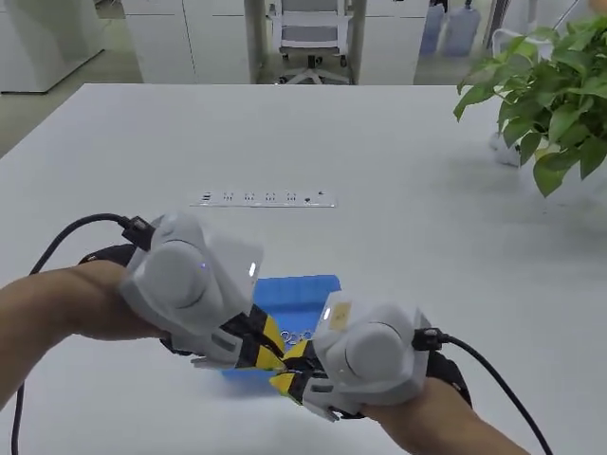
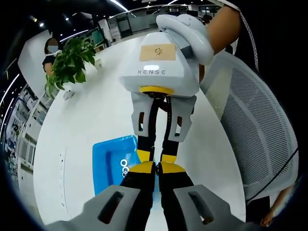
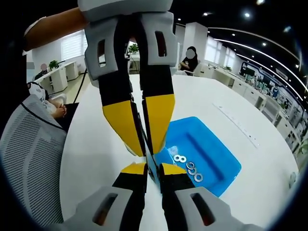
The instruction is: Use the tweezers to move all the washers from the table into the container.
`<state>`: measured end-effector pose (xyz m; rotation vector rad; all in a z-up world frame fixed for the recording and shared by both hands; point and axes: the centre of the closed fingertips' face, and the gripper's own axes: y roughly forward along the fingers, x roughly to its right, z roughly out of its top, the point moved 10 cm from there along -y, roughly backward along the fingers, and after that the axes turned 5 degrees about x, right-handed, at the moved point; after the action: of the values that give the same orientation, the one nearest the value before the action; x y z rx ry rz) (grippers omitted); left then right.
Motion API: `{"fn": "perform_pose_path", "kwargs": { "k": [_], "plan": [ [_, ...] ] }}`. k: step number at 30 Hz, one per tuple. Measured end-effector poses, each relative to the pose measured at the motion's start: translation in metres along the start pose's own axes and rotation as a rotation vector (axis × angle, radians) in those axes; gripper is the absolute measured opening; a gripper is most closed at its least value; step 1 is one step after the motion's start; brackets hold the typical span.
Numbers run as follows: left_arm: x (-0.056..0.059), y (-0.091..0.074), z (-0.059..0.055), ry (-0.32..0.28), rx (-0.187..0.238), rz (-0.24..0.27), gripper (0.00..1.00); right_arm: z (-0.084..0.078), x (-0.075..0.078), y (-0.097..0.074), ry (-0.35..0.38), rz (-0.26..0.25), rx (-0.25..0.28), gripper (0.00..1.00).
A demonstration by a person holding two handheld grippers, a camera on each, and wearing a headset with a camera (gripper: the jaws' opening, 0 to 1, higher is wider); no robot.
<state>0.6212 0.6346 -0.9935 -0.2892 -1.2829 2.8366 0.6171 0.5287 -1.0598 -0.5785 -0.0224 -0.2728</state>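
Observation:
My left gripper [image 2: 157, 168] and right gripper [image 3: 154, 169] meet tip to tip just above the table's near edge. A thin metal strip, the tweezers [image 3: 151, 163], runs between the yellow pads [image 3: 124, 126] of the left gripper and down into the right gripper's own jaws. Both pairs of jaws are pressed together on it. Just beyond the tips lies a shallow blue container [image 3: 216, 166] with several silver washers [image 3: 188, 168] in it, also seen as washers [image 2: 124, 166] in the container [image 2: 108, 159]. In the head view the container [image 1: 299, 289] is half hidden behind both grippers.
The white table [image 1: 398, 190] has a flush socket strip [image 1: 263, 198] in the middle and a potted plant [image 1: 555, 95] at the far right. An office chair [image 1: 311, 38] stands beyond the table. A mesh chair back [image 2: 260, 130] is close behind me.

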Motion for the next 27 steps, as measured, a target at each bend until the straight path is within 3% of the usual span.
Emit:
{"fn": "perform_pose_path", "kwargs": {
  "k": [14,27],
  "plan": [
    [0.000,0.009,-0.006,-0.013,-0.013,0.015,0.06,-0.010,0.002,0.007,0.015,-0.016,-0.020,0.12],
    [-0.007,0.011,-0.012,-0.026,-0.010,0.013,0.06,-0.011,0.008,0.015,0.035,-0.009,-0.017,0.12]
  ]
}}
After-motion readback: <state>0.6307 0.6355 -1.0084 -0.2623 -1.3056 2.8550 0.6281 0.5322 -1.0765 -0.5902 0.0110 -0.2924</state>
